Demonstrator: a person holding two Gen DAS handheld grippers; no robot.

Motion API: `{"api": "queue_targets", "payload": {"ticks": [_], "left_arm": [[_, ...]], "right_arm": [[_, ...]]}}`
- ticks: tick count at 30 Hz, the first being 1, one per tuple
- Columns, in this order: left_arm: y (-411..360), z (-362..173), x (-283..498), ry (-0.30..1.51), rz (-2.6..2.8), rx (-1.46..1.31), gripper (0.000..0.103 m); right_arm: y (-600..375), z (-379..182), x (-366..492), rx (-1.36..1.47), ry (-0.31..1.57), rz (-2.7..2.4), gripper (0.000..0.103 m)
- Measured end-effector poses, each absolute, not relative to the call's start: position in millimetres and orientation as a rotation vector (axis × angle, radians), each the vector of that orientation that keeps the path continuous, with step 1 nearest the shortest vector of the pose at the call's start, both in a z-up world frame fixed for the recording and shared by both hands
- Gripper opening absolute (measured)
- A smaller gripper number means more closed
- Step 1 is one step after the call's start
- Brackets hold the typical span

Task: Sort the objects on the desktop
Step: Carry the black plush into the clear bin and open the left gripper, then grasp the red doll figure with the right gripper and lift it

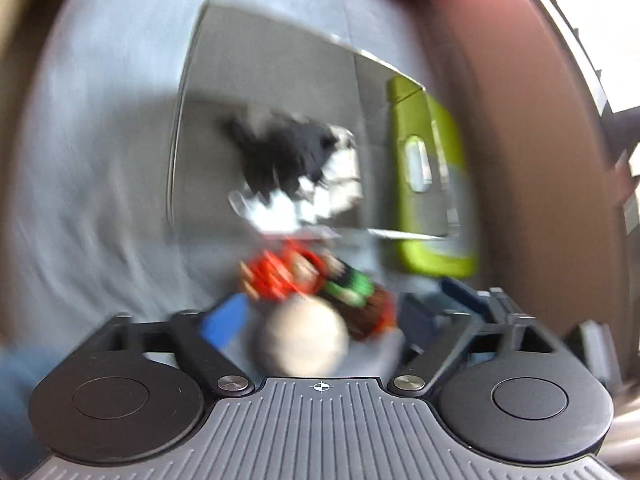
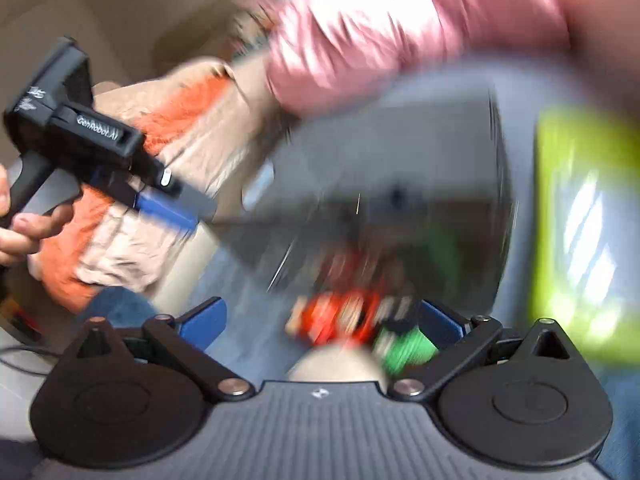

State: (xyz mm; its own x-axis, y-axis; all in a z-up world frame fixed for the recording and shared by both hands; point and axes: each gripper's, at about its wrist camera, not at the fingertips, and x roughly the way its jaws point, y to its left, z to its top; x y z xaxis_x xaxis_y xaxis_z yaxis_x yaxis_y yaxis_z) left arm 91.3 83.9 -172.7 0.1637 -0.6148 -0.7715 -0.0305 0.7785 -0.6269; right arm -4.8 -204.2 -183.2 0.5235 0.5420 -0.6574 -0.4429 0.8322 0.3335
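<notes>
Both tools, left [image 1: 320, 320] and right [image 2: 320, 324], hang open and empty just above a blurred clutter of a pale ball [image 1: 304, 336] and red [image 1: 280, 276] and green [image 1: 348, 288] objects, where either could knock the ball rolling away.

Blue-grey cloth surface [image 1: 100, 160]: grey tray [image 1: 280, 72] at centre, green case [image 1: 432, 184] right of centre, blurred red and green objects [image 1: 312, 280] and pale ball [image 1: 304, 336] below.
</notes>
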Motion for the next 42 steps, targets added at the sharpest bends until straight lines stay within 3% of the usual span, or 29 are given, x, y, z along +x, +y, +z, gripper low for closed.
{"api": "queue_targets", "payload": {"ticks": [2,5,8,16,19,22,29,34,37,42], "left_arm": [[98,-192,82,1.366,-0.456,-0.727,0.097],[114,-218,68,1.361,-0.457,-0.873,0.097],[119,-228,45,1.351,-0.537,-0.958,0.098],[52,-158,-24,1.299,-0.893,-0.368,0.1],[38,-147,-35,1.28,-0.973,-0.326,0.102],[34,-145,-37,1.284,-0.915,-0.275,0.102],[34,-144,-39,1.292,-0.888,-0.281,0.102],[38,-146,-35,1.3,-0.875,-0.302,0.103],[40,-145,-35,1.302,-0.873,-0.3,0.103],[54,-135,-42,1.277,-0.907,-0.269,0.103]], "right_arm": [[-195,-176,-5,0.03,0.826,0.578,0.103],[-174,-184,9,-0.075,1.029,0.574,0.102],[-158,-195,9,-0.155,1.103,0.551,0.095],[-107,-223,15,-0.346,1.072,0.521,0.093],[-78,-240,18,-0.49,1.025,0.527,0.078],[-52,-258,14,-0.659,0.965,0.56,0.07],[-13,-308,-4,-1.106,0.798,0.605,0.066],[-10,-322,-7,-1.155,0.775,0.598,0.062],[-14,-317,-4,-1.146,0.763,0.599,0.048],[-24,-279,13,-0.93,0.87,0.595,0.047]]}}
